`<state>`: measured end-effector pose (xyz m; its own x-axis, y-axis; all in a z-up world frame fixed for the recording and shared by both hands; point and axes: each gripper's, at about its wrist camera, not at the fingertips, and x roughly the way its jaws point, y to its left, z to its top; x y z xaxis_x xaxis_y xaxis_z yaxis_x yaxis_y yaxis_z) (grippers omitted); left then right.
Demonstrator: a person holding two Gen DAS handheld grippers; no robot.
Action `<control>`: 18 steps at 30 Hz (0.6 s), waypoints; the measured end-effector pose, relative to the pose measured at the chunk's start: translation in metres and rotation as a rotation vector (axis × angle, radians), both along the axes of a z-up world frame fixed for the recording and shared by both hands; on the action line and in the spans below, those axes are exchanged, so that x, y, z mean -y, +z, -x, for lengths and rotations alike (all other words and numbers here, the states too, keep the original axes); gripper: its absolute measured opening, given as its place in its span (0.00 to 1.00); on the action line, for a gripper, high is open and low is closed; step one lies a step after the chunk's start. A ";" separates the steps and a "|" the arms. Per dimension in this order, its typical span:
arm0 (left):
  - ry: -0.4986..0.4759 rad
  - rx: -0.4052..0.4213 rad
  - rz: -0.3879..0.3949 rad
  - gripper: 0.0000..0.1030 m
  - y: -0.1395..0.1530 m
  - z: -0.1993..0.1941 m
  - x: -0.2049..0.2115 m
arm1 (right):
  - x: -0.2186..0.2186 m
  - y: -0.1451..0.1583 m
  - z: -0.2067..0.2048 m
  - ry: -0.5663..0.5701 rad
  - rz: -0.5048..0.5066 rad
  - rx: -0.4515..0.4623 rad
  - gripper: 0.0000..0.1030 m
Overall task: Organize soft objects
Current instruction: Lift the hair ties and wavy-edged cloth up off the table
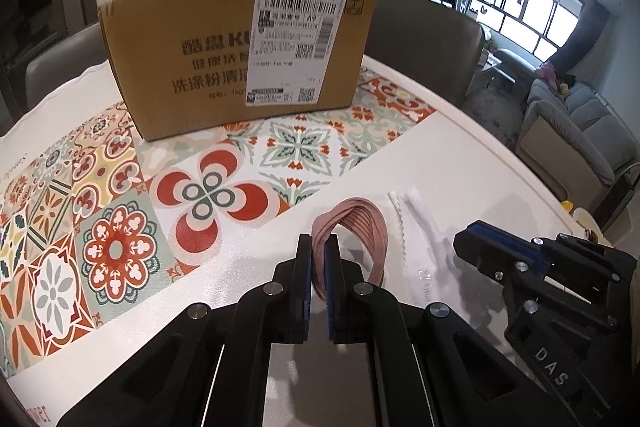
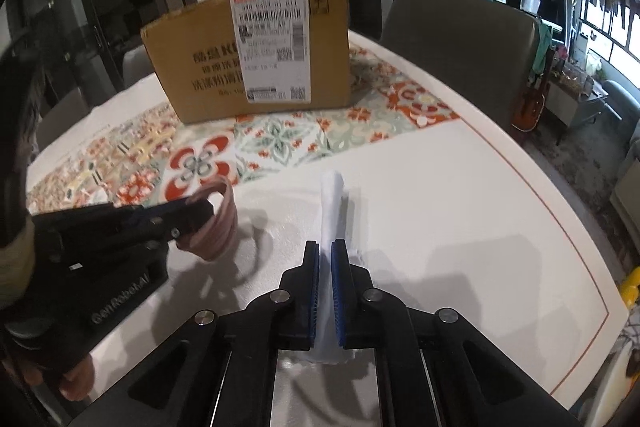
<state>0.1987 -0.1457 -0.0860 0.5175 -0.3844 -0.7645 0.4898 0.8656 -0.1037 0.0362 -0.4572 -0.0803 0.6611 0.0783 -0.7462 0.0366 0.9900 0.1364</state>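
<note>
- The left gripper (image 1: 318,259) is clamped on a pink band (image 1: 356,231); the band's loops bulge out past the pads, above the bare white part of the table (image 1: 460,163).
- The right gripper (image 2: 325,267) is closed on a white cloth (image 2: 332,203); the cloth runs forward from between the pads as a narrow folded strip towards the patterned mat (image 2: 280,139).
- In the left view the cloth (image 1: 416,223) lies just right of the band, its zigzag edge showing, with the right gripper (image 1: 480,239) beside it.
- In the right view the left gripper (image 2: 196,217) and band (image 2: 224,219) sit to the left, near the mat's near edge; a hand (image 2: 76,383) shows under that gripper at the lower left.
- A box (image 1: 240,51) stands on the mat at the table's far side, its labelled face towards both grippers.
- Between the grippers and the box lies open mat and bare tabletop.
- To the right of the cloth the white top runs bare out to the table's curved right edge, marked by a thin red line.
- Two chairs (image 1: 424,39) stand behind the far edge, on either side of the box.
</note>
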 end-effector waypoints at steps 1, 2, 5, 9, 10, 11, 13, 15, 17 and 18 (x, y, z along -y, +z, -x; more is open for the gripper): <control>0.002 0.005 0.005 0.07 0.003 0.001 -0.001 | 0.000 0.004 0.001 -0.001 -0.005 0.008 0.08; 0.005 0.011 0.010 0.07 0.006 0.002 -0.002 | 0.000 0.008 0.001 -0.001 -0.007 0.017 0.08; 0.011 0.030 0.019 0.07 0.015 0.004 -0.004 | -0.001 0.019 0.004 0.006 -0.014 0.048 0.08; 0.015 0.050 0.010 0.07 0.018 0.009 -0.005 | -0.001 0.019 0.001 0.019 -0.018 0.039 0.09; 0.016 0.048 0.010 0.07 0.017 0.009 -0.005 | 0.000 0.017 0.001 0.017 -0.030 0.033 0.11; 0.018 0.042 0.013 0.07 0.016 0.010 -0.007 | 0.000 0.015 0.001 0.012 -0.031 0.020 0.14; 0.025 0.030 0.013 0.07 0.013 0.010 -0.009 | 0.002 0.012 0.001 0.003 -0.032 0.010 0.33; 0.029 0.019 0.017 0.07 0.009 0.010 -0.011 | 0.003 0.007 -0.001 -0.004 -0.039 -0.010 0.41; 0.034 0.010 0.016 0.07 0.006 0.010 -0.012 | 0.002 0.003 -0.002 -0.002 -0.035 -0.028 0.41; 0.036 0.006 0.016 0.07 0.004 0.010 -0.013 | 0.001 -0.001 -0.004 0.002 -0.025 -0.044 0.41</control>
<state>0.1887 -0.1330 -0.0822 0.5358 -0.3773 -0.7553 0.4590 0.8810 -0.1145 0.0401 -0.4580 -0.0810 0.6276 0.0985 -0.7722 0.0412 0.9864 0.1593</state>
